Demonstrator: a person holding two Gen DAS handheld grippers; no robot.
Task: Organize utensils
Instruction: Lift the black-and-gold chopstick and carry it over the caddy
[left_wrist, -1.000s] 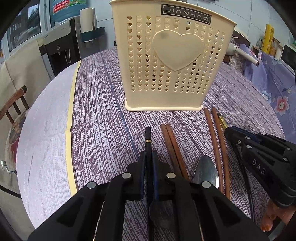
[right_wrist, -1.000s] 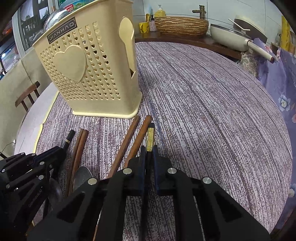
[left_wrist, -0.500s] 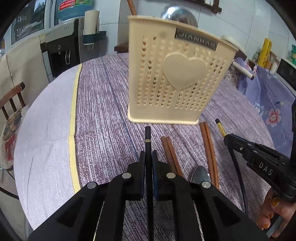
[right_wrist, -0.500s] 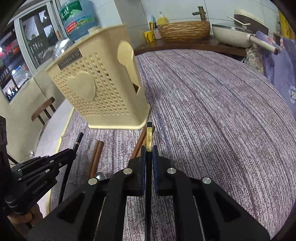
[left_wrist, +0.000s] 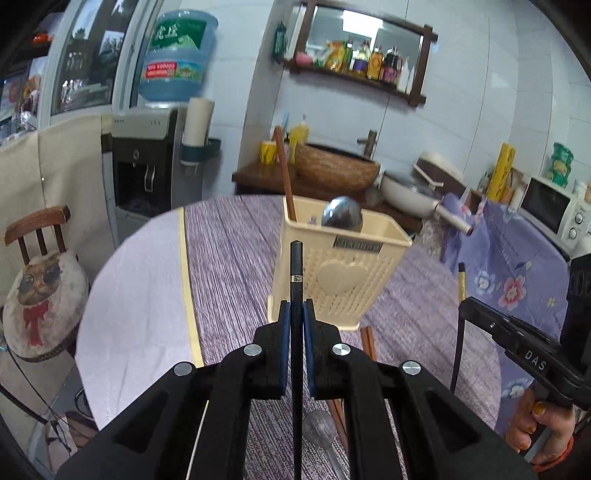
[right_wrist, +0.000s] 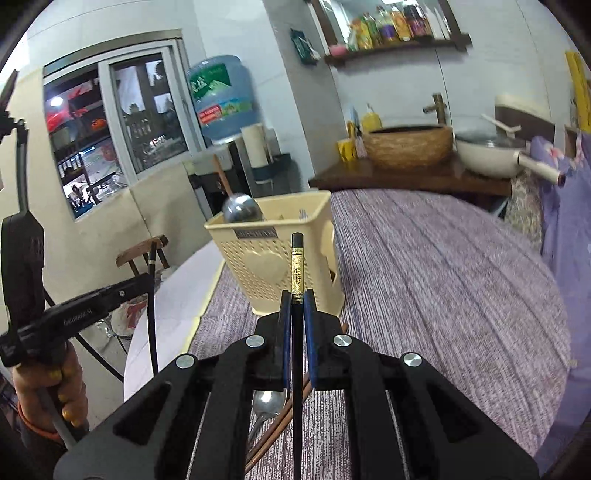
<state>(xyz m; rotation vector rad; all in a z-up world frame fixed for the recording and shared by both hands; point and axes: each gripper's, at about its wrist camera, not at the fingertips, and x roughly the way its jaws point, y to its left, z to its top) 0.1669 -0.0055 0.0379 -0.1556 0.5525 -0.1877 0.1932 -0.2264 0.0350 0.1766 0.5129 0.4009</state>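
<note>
Two grippers clenched | left gripper pinches a black chopstick, held above the table | right gripper pinches a gold-banded black chopstick, also aloft | cream holder beyond, upright, holding a ladle and brown chopstick | spoon and brown chopsticks lie on table.

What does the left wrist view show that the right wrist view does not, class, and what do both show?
Left wrist view only: a white microwave at far right, and a chair cushion with a cat picture.

Right wrist view only: a window with dark shelving behind it, and the gold-banded end of the black chopstick in the right gripper.

Both: the cream perforated plastic utensil basket holding a steel spoon, the woven brown basin, and each gripper's jaws shut on a black chopstick, the left gripper on a plain black chopstick.
</note>
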